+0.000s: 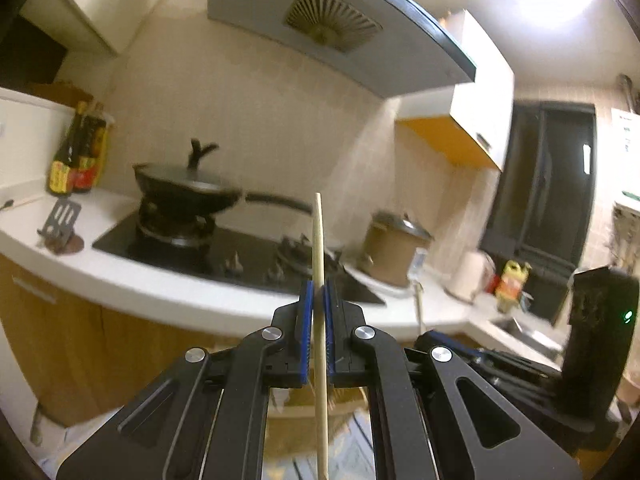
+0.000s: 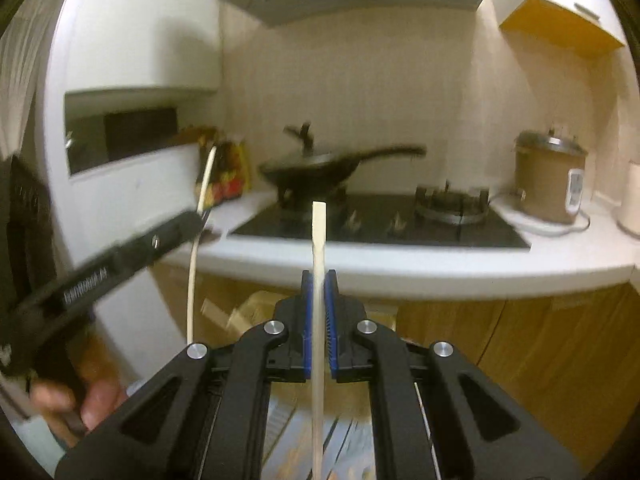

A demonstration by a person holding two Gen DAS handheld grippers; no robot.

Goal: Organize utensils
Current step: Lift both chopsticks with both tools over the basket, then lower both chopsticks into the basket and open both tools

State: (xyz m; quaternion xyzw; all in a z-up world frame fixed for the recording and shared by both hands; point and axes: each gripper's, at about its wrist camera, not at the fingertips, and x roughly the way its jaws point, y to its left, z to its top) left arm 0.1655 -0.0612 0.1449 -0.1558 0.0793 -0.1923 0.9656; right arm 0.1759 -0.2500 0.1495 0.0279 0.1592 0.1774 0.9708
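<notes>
My left gripper (image 1: 319, 286) is shut on a pale wooden chopstick (image 1: 319, 240) that stands upright between the blue pads and sticks up above the fingertips. My right gripper (image 2: 319, 276) is shut on a second pale chopstick (image 2: 319, 236) with a flat squared end, also upright. Both are held in the air in front of the white counter. In the right wrist view the left gripper (image 2: 202, 216) shows at the left with its chopstick (image 2: 196, 256), held by a hand. The right gripper's body (image 1: 596, 344) shows at the right of the left wrist view.
A black hob (image 1: 224, 256) is set in the white counter (image 1: 120, 276). A lidded black wok (image 1: 188, 192) sits on the left burner. Sauce bottles (image 1: 76, 152) and a small stand (image 1: 60, 222) are at the left. A brown rice cooker (image 2: 550, 176) stands right. A range hood (image 1: 320, 24) hangs above.
</notes>
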